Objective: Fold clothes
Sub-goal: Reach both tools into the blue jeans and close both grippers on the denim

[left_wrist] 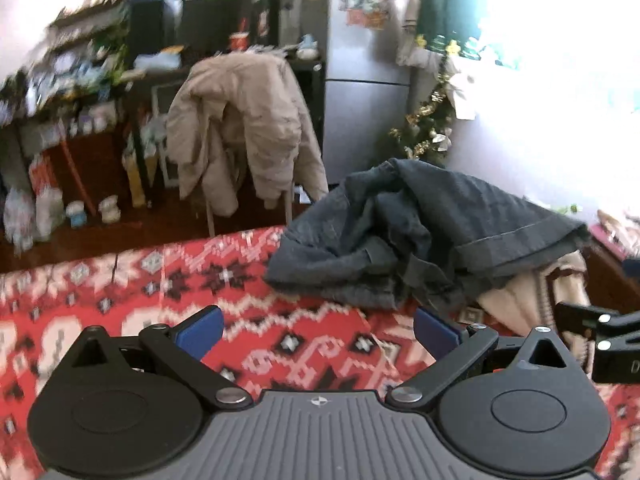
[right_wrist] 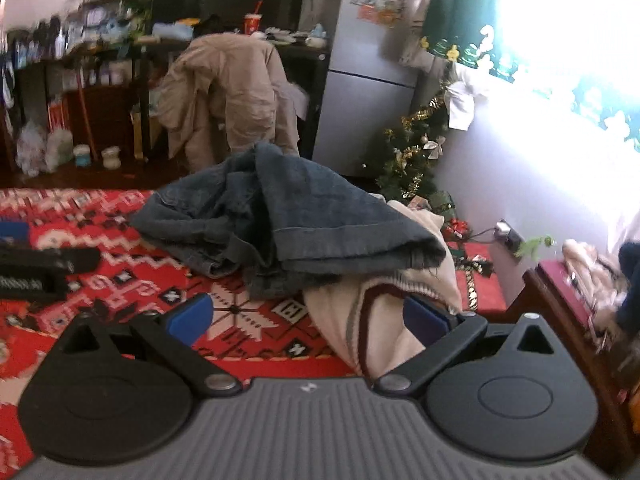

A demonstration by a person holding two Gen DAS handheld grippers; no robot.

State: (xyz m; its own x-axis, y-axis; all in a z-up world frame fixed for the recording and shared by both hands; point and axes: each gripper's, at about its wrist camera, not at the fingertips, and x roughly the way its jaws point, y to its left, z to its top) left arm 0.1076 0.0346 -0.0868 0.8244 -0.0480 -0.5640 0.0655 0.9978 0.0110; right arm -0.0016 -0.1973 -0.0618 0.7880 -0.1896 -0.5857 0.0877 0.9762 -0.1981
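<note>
Jeans (left_wrist: 420, 236) heaped near cloth (left_wrist: 120, 292) edge

Both wrist views look low and close across the patterned cloth (left_wrist: 120, 280) toward the jeans (right_wrist: 280, 208).

Red woven cloth with white and black geometric pattern (left_wrist: 120, 288) covers the work surface from 6 to 9 o'clock. Beige padded jacket (left_wrist: 244, 128) draped over a chair at 12. Dark wooden shelving crammed with bottles and boxes (left_wrist: 80, 80) at 10, blurred. Tall grey fridge with stickers (left_wrist: 360, 80) at 1. Small Christmas tree with gold tinsel (right_wrist: 412, 160) on the floor beside the fridge. Dark green curtain with printed figures (right_wrist: 460, 12) at 1. Blown-out bright window (right_wrist: 568, 60) at 2, washing out the pale wall. Dark wood floor (left_wrist: 80, 236) under the shelving.
</note>
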